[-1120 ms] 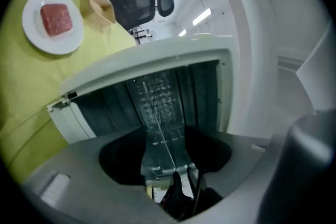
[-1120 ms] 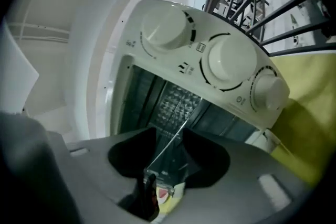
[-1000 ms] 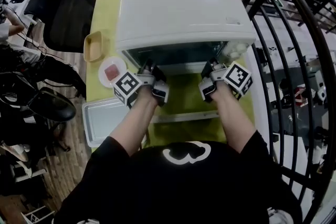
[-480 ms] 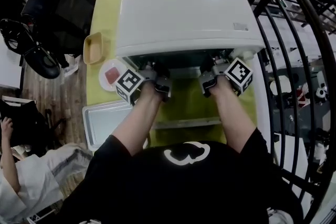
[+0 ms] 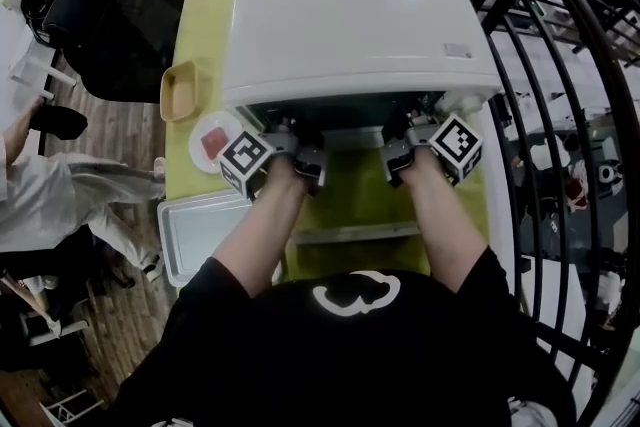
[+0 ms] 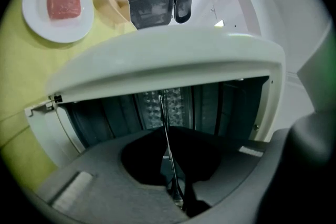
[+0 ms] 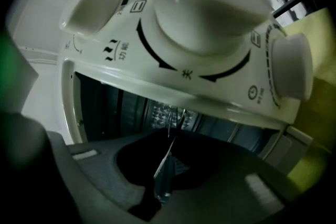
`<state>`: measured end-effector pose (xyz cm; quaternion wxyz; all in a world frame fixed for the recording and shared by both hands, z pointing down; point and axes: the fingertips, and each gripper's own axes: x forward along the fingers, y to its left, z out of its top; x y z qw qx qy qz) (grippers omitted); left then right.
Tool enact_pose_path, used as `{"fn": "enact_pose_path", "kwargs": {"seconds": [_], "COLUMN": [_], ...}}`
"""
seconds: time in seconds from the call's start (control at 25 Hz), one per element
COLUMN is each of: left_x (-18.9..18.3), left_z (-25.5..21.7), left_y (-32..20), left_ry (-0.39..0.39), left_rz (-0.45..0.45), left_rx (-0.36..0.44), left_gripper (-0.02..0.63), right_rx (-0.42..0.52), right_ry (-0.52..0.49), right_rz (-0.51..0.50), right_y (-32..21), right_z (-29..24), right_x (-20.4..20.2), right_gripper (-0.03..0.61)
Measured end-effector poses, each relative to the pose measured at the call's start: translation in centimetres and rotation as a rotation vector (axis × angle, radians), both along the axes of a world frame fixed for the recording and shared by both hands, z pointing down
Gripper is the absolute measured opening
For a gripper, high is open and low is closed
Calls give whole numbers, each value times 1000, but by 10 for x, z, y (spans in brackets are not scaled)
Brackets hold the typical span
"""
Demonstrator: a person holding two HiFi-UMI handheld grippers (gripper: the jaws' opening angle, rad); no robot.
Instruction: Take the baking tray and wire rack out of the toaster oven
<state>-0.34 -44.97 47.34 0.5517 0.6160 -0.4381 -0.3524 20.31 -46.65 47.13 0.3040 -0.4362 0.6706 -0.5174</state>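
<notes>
Your left gripper and right gripper each have fingers pinched tight on the wire rack inside the toaster oven.

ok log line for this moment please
left tool: shut on wire rack | right tool: shut on wire rack | wire rack: in toaster oven | baking tray: already out
</notes>
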Motion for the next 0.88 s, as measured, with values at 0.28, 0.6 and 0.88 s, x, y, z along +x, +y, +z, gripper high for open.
{"fn": "enact_pose_path", "kwargs": {"seconds": [0.28,0.6,0.88], "left_x": [2,3,7], "left_z": [0,1,2], "left_y": [21,59,96], "left_ry": [-1,9,2], "left_rz": [22,45,58], "left_rx": [-3,-10,-13], "left_gripper": [26,24,23], "right_rx": [-5,-12,-16], "right_ry": [-7,-17,-7], "right_rz": [10,18,18], "right_y": [22,61,98], "right_z": [2,3,3], "right_x": [3,3,8], "right_gripper": [11,11,11]}}
